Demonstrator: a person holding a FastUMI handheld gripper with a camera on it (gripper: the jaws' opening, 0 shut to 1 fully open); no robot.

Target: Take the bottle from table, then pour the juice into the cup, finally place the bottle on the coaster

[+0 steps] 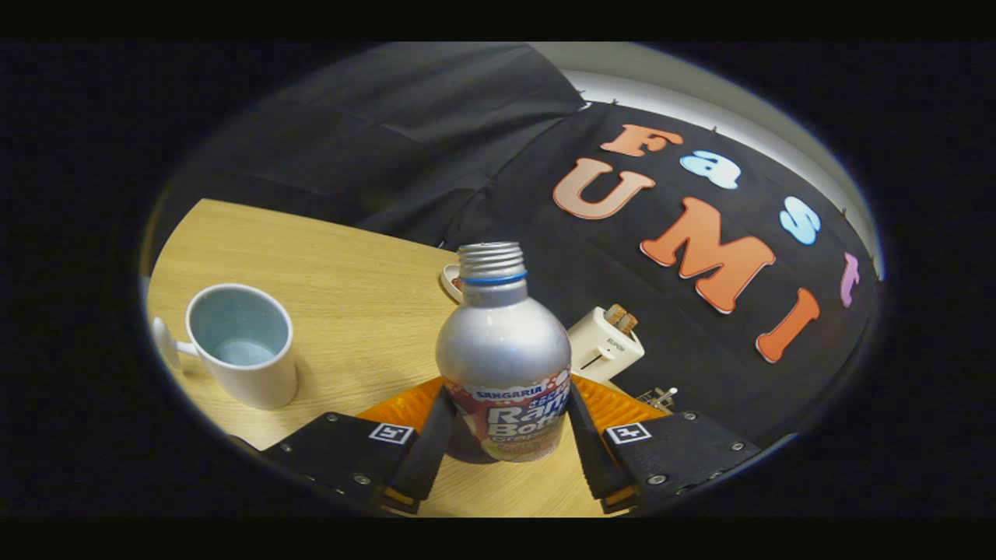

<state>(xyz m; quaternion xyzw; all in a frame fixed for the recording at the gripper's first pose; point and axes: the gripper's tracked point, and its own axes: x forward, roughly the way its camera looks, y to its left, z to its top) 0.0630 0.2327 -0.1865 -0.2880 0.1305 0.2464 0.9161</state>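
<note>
A silver metal bottle (503, 354) with an open threaded neck, a blue ring and a printed label stands upright between my fingers. My gripper (507, 398) is shut on its lower body, one finger pressing each side. An orange ribbed coaster (398, 408) lies on the wooden table (350, 264), just behind the bottle's base and spreading out past both fingers. I cannot tell whether the base touches the table; a shadow lies under it. A white mug (243, 346) with a pale blue inside stands upright to the left of the fingers, its handle turned away from the bottle.
A small white toaster (605, 342) with bread in its slots stands beyond the bottle to the right. Behind the bottle's neck, a small white-rimmed dish (451, 281) peeks out. Some small metal item (660, 398) lies near the right finger. The black cloth wall closes off the table's far side.
</note>
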